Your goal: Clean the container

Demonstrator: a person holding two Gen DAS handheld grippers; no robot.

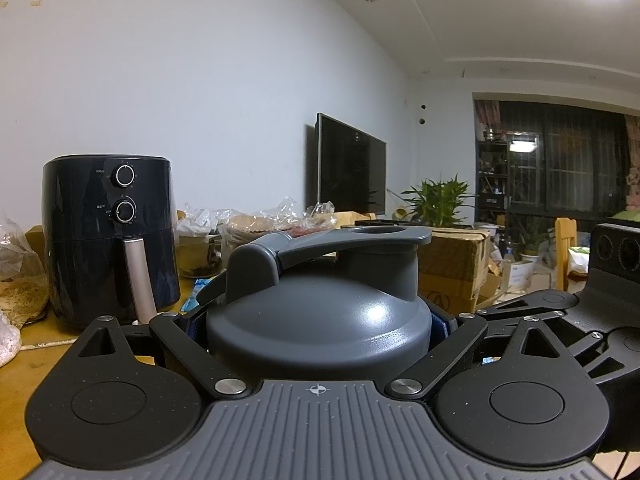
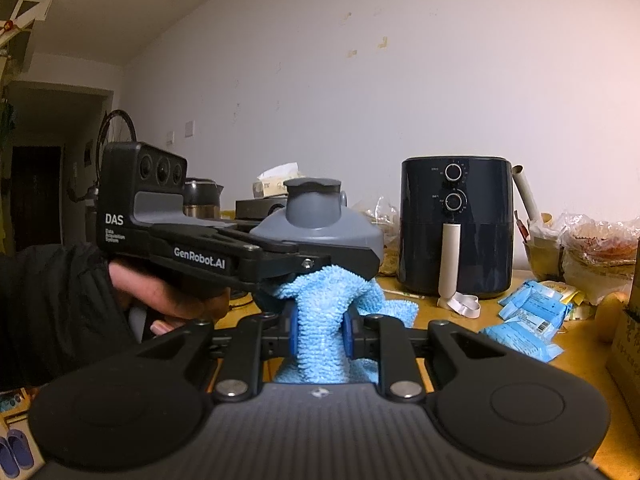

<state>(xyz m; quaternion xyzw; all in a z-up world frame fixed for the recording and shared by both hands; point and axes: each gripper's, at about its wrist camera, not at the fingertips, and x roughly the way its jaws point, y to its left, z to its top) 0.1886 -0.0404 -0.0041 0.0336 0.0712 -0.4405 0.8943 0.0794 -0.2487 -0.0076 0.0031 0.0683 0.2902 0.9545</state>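
Over the table (image 2: 460, 312), right gripper (image 2: 321, 334) pinches cloth (image 2: 320, 320), seemingly touching container (image 2: 320, 228).

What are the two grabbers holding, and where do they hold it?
The left gripper clamps the grey bottle around its lid. The right gripper pinches the blue cloth at its bunched middle.

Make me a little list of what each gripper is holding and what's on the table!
left gripper: shut on the grey bottle, held just below its lid
right gripper: shut on the blue cloth
cloth position: reaches up to the bottle's underside
table: wooden
behind: dark air fryer, blue packets, plastic bags
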